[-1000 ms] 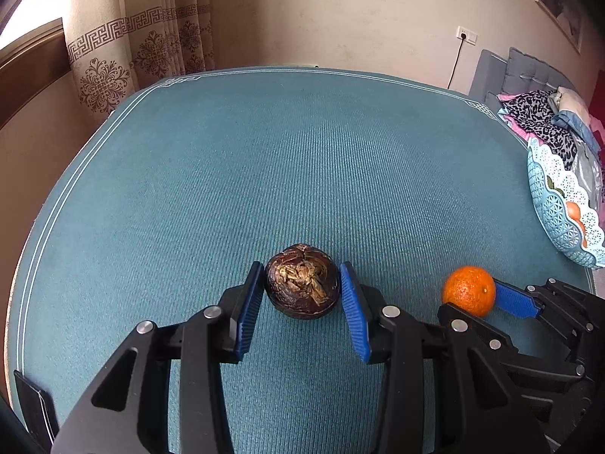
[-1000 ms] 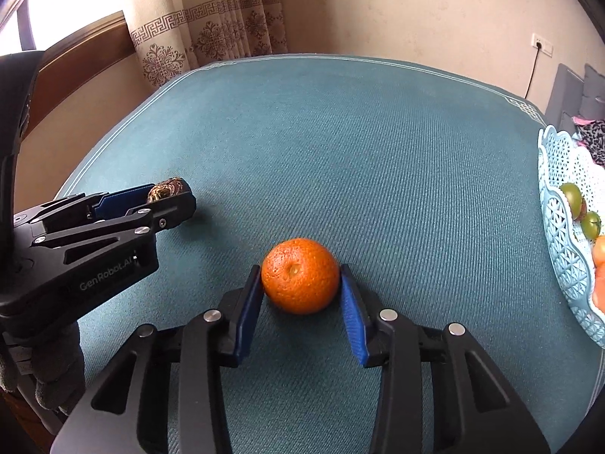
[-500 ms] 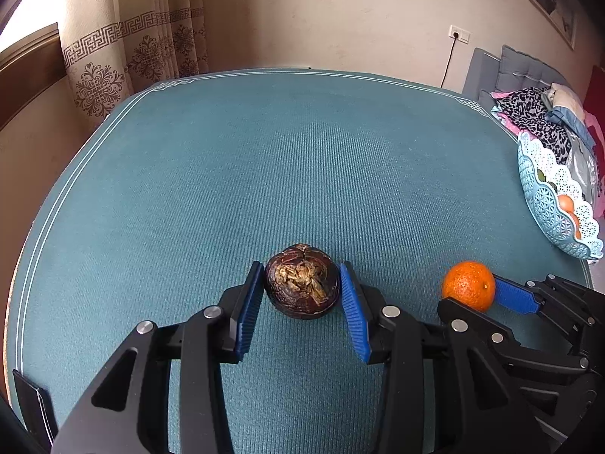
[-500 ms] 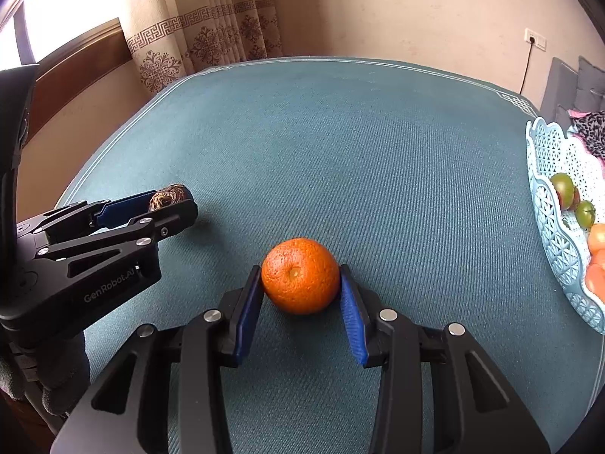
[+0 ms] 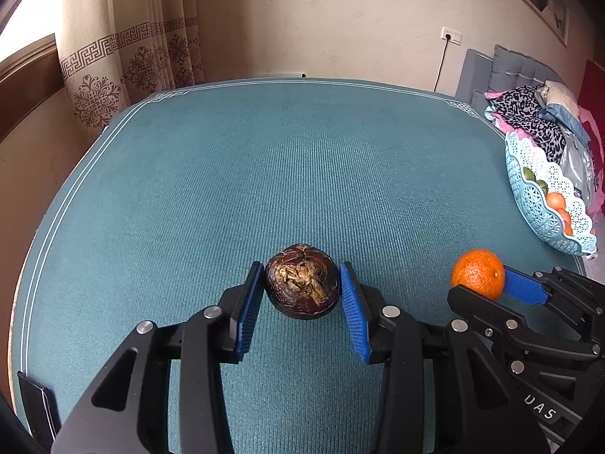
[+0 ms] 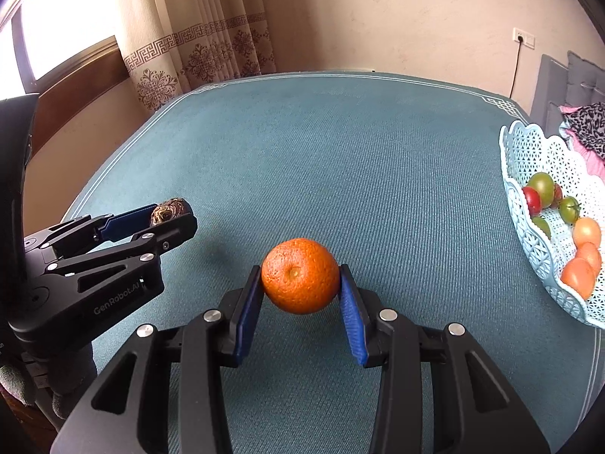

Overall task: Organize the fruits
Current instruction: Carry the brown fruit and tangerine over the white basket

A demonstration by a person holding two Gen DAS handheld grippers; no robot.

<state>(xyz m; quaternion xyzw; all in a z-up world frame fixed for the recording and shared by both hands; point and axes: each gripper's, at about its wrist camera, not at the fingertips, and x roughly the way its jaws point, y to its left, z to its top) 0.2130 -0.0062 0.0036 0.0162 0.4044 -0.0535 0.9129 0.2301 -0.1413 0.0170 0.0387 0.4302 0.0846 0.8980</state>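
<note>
Teal ribbed cloth covers the worktop (image 5: 302,174), above which both grippers hold fruit. The left gripper (image 5: 301,291) has its blue-padded fingers (image 5: 247,310) pinching a dark brown, wrinkled fruit (image 5: 301,286), while the right gripper (image 6: 301,287) pinches an orange (image 6: 300,275) between its fingers (image 6: 351,321) in the same way. A pale blue lattice basket (image 6: 529,234) holding green, red and orange fruits sits well apart, to the right of the right fingers at the worktop edge.
</note>
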